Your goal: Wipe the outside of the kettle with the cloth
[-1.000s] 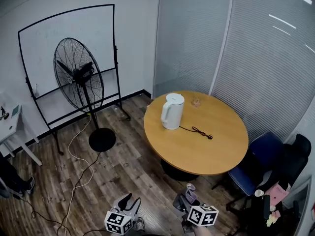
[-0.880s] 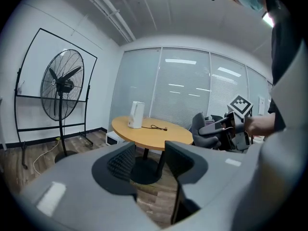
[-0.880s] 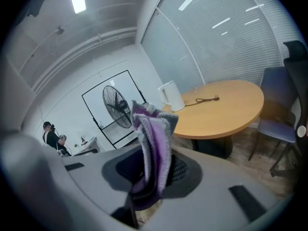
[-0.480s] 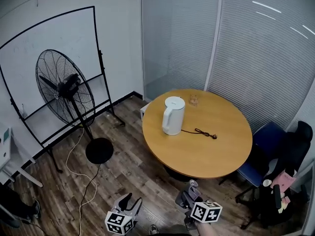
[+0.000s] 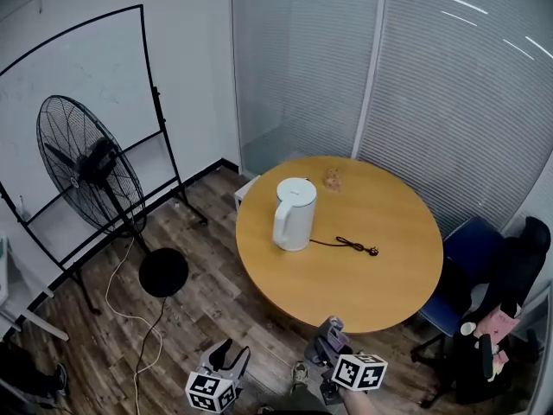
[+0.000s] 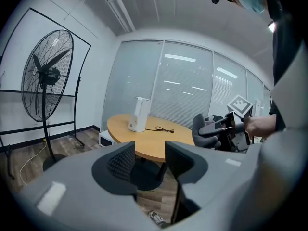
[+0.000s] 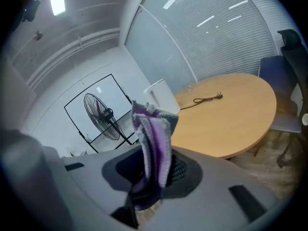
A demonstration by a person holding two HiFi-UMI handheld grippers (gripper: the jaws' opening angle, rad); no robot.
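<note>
A white kettle (image 5: 294, 214) stands upright on the round wooden table (image 5: 389, 284), left of its middle; it also shows as the kettle (image 6: 139, 113) and the kettle (image 7: 162, 96). Low in the head view, my right gripper (image 5: 327, 340) is shut on a purple and grey cloth (image 7: 151, 143) that sticks up from the jaws of the gripper (image 7: 151, 170). It hovers just short of the table's near edge. My left gripper (image 5: 226, 353) hangs over the floor, well away from the kettle. The jaws of this gripper (image 6: 149, 160) have just opened wide, with nothing between them.
A black power cord (image 5: 350, 245) lies on the table right of the kettle, and a small object (image 5: 333, 178) sits near the far edge. A pedestal fan (image 5: 86, 167) stands at the left with its cable on the floor. A blue chair (image 5: 467, 266) and a black chair (image 5: 523, 262) are at the right.
The head view has swung so the fan slid left. The table's near edge now lies closer to both grippers. The cloth stays in the right gripper.
</note>
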